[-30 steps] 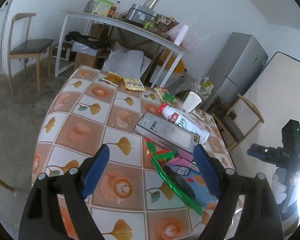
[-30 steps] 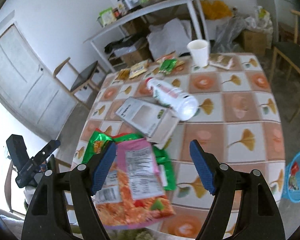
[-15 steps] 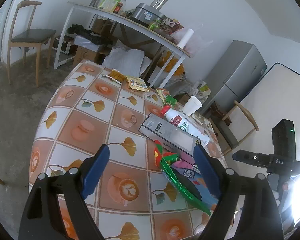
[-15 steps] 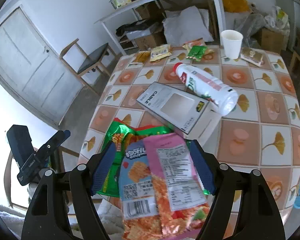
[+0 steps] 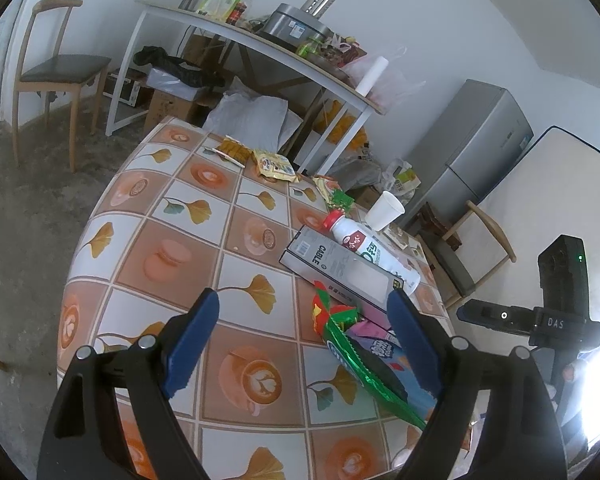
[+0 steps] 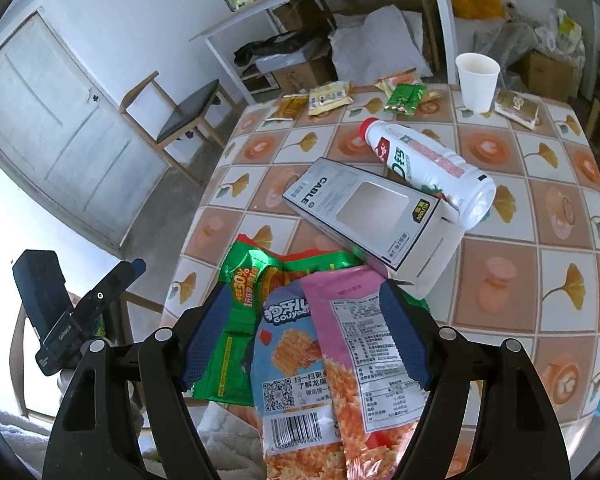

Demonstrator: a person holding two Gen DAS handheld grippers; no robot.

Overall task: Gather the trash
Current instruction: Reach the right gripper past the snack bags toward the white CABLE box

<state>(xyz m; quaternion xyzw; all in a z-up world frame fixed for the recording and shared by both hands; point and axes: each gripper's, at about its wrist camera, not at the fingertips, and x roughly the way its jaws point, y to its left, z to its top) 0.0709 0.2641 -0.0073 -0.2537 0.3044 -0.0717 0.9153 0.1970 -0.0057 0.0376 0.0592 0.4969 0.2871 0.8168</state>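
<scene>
Our right gripper (image 6: pixel 306 316) hangs low over the near edge of the table (image 6: pixel 500 292), its blue-padded fingers (image 6: pixel 404 336) spread wide and holding nothing. Between and just beneath them lie three overlapping snack wrappers: a pink bag (image 6: pixel 364 344), a light blue bag (image 6: pixel 290 364) beside it, and a green bag (image 6: pixel 244 296) under both, partly hanging past the table edge. Whether the fingers touch the bags we cannot tell.

Our left gripper (image 5: pixel 304 332) is also spread wide and empty, angled down over the tablecloth, with the same wrappers (image 5: pixel 360 356) lying near its right finger (image 5: pixel 412 340).

Just beyond the wrappers lies a white carton marked CABLE (image 6: pixel 372 216), flat on the table, and a white bottle with a red cap (image 6: pixel 428 168) on its side against the carton's far edge. Farther back a white paper cup (image 6: pixel 477 80) stands upright, with several small sachets (image 6: pixel 404 98) scattered near the far edge.

Beyond the table we see a wooden chair (image 5: pixel 56 68) and a cluttered white shelf (image 5: pixel 260 52).
</scene>
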